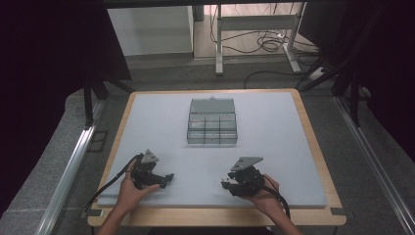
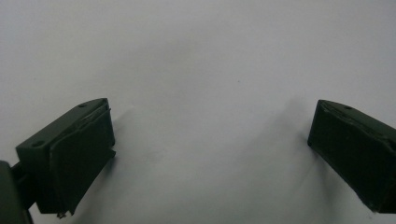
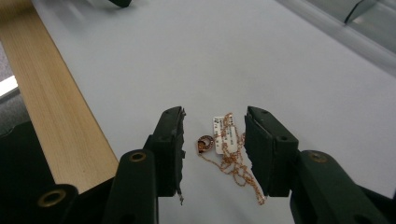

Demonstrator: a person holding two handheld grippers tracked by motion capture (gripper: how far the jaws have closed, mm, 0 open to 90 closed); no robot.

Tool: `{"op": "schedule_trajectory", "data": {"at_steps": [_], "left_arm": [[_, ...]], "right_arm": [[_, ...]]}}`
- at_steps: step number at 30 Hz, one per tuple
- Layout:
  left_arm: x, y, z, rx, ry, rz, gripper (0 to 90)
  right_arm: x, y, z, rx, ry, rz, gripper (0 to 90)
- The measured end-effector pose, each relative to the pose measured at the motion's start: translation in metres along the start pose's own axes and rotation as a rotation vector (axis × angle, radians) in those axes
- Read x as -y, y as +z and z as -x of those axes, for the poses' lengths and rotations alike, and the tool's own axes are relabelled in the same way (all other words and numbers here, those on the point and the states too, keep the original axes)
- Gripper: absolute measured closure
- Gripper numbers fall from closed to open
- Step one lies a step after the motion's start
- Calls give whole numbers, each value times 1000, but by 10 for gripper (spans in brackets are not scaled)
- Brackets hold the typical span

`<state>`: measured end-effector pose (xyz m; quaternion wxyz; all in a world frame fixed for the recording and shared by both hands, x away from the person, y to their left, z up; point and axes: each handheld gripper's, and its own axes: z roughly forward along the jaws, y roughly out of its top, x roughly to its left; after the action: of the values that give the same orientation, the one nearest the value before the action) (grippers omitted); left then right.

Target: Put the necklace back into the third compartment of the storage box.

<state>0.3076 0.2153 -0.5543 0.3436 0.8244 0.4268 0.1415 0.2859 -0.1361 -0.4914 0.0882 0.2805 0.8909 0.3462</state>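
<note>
A thin rose-gold necklace (image 3: 229,161) with a small ring pendant (image 3: 204,143) and a white tag (image 3: 223,133) lies on the pale mat. My right gripper (image 3: 214,115) is low over it, one black jaw on each side of the chain. The pads (image 3: 173,140) stand apart from the chain and do not press on it. In the high view the right gripper (image 1: 226,183) sits near the mat's front edge, right of centre. My left gripper (image 1: 167,179) rests at front left, its jaws wide apart. The left gripper (image 2: 212,107) has only bare mat between them.
A clear plastic compartment box (image 1: 212,122) with its lid raised stands at the middle of the mat (image 1: 274,147), beyond both grippers. The wooden table edge (image 3: 51,107) runs close to the left of the right gripper. Cables trail from both hands off the front.
</note>
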Motion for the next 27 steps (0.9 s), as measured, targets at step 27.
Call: {"op": "schedule_trajectory", "data": {"at_steps": [27], "left_arm": [[0, 0, 0, 0, 0, 1, 3]], "right_arm": [[3, 26, -3, -17, -10, -96, 682]]}}
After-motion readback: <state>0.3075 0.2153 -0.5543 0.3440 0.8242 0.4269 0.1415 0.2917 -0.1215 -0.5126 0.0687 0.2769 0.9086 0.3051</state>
